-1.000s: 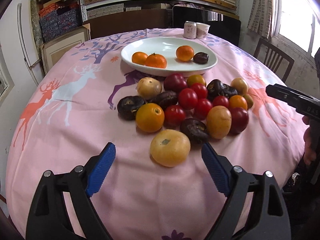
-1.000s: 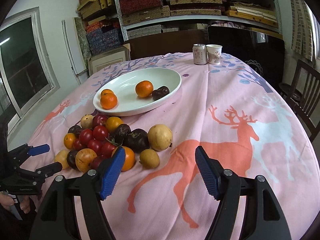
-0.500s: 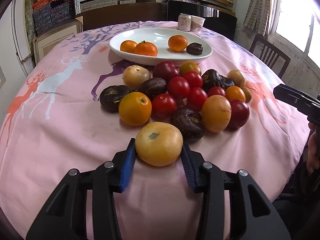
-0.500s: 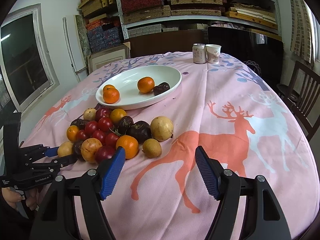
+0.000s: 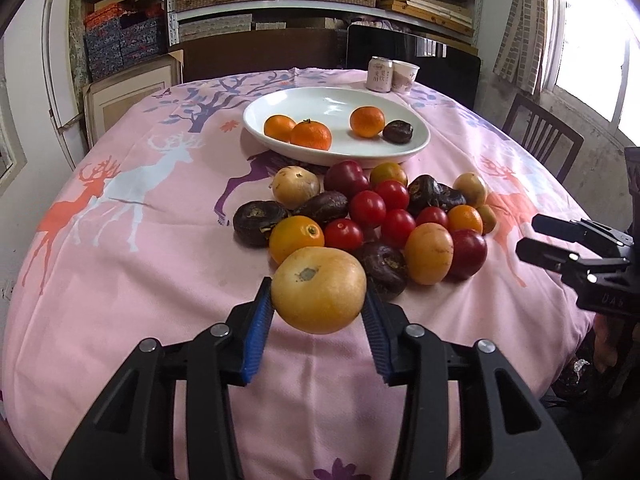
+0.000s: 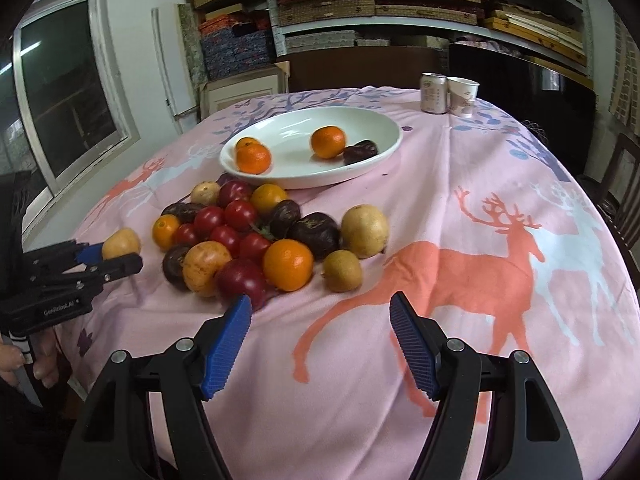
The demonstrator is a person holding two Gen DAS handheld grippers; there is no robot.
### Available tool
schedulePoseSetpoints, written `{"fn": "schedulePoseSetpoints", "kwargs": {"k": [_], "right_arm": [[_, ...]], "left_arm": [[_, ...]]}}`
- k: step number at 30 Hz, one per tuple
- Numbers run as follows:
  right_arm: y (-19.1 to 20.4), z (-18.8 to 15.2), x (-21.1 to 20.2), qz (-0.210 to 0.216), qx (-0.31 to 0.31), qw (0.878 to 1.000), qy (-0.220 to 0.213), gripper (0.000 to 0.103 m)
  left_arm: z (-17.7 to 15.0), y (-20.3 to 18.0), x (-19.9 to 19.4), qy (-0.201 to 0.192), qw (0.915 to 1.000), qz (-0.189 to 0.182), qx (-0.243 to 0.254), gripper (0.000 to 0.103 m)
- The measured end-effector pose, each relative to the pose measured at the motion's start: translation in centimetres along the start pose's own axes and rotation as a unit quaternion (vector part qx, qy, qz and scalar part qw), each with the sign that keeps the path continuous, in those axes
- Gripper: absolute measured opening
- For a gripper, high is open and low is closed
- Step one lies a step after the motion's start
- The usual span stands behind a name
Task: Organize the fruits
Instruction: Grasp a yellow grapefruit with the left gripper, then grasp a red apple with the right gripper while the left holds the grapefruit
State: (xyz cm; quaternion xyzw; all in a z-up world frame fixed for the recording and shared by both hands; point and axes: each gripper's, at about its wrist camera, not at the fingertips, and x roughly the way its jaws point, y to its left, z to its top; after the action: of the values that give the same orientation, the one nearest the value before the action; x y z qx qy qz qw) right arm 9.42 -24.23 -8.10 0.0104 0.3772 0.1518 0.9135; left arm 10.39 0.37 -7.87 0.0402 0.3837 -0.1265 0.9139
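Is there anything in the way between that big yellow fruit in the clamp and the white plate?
Yes. The pile of loose fruit lies on the cloth directly between the yellow fruit, clamped in the left gripper, and the white plate; lifting over it looks necessary.

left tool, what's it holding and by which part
The left tool grips the big yellow fruit by its two opposite sides, stem scar facing up.

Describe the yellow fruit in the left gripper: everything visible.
The yellow fruit is round and smooth, golden-yellow shading to orange below, with a grey-brown stem scar on top. It sits between the left gripper's blue ribbed pads, which press its sides. It is at the near edge of the fruit pile, over the pink cloth.
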Motion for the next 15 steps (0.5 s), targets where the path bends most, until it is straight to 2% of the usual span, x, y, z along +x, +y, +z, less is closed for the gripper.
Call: {"fn": "schedulePoseSetpoints", "kwargs": {"k": [1,3,7,15], "right_arm": [[0.8,-0.1,0.2,0.009,-0.015,1.0,0.002,0.066],[2.1,-0.2,0.6,0.02,-0.035,0.999,0.008,0.063],[3.4,-0.1,1.8,0.035,-0.043,0.998,0.021,0.055],[3.6,0.6,3.2,0.048,-0.021,0.998,0.033,0.053]], "left_arm": [[-0.1,-0.1,0.0,0.002,1.0,-0.001,0.002,0.042],[-0.3,-0.3,0.2,0.007,1.0,-0.004,0.003,0.042],[-0.5,-0.4,0.6,0.014,0.9999,-0.008,0.002,0.042],[-0.5,0.1,1.2,0.023,0.9997,-0.003,-0.002,0.042]]}}
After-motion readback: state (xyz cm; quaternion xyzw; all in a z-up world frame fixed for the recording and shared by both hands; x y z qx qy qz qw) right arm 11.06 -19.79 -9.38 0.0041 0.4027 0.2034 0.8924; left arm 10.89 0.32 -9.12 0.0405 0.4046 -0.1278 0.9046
